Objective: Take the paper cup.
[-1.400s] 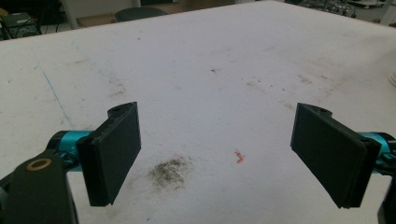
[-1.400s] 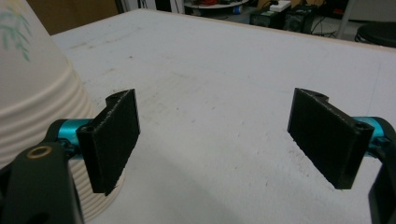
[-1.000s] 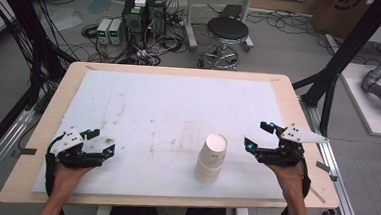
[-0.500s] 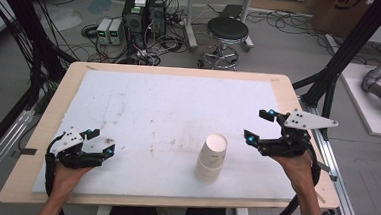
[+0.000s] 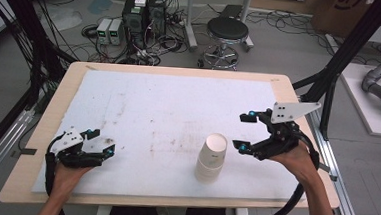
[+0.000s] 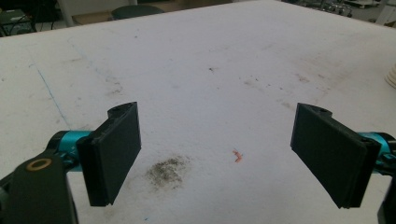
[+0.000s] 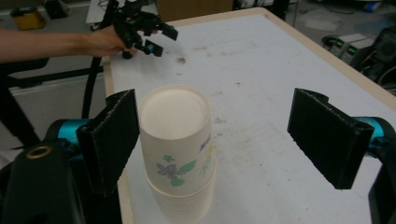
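beside the cup stack (image 5: 211, 158), my right gripper (image 5: 243, 132) hovers, jaws apart.
my left gripper (image 5: 103, 143) rests on the bench (image 5: 179, 102), jaws apart on nothing.

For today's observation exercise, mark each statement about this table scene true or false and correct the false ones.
1. The stack of paper cups stands upside down on the white table cover. True.
2. The right gripper is clamped on the cups. False: its fingers stand open, and nothing is gripped.
3. The left gripper is open with nothing between its fingers. True.
4. The cups lie beside the left gripper. False: they stand near the right gripper.
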`<state>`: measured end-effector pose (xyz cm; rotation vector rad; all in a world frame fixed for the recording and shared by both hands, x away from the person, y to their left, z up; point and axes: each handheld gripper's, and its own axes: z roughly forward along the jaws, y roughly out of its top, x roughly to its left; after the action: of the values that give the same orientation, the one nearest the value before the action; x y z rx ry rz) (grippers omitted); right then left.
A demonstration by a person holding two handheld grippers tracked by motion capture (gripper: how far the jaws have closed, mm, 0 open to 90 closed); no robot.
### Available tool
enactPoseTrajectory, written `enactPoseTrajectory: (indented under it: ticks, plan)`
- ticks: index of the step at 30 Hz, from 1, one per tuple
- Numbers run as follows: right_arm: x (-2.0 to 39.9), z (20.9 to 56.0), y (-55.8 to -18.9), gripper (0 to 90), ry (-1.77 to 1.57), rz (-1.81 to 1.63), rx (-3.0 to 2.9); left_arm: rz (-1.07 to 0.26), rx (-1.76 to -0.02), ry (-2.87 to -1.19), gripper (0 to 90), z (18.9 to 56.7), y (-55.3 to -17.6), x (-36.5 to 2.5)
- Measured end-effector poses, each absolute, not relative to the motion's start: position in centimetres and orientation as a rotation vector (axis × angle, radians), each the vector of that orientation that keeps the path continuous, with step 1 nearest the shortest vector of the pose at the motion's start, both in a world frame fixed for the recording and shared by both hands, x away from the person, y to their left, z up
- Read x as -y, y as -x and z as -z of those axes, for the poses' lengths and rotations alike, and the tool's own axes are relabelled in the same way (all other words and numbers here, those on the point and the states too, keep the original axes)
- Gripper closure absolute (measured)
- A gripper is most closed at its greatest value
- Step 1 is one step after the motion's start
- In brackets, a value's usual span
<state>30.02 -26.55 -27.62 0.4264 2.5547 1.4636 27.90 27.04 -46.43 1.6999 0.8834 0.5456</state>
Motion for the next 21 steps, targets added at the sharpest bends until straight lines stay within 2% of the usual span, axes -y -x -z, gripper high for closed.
enactPoseTrajectory:
  ticks: [21]
  plan:
    - [22.7,28.0,-31.1,17.1,-0.258,-1.241,-2.784,-0.54,-0.881,-1.707,16.1,46.4,-28.0,-27.0]
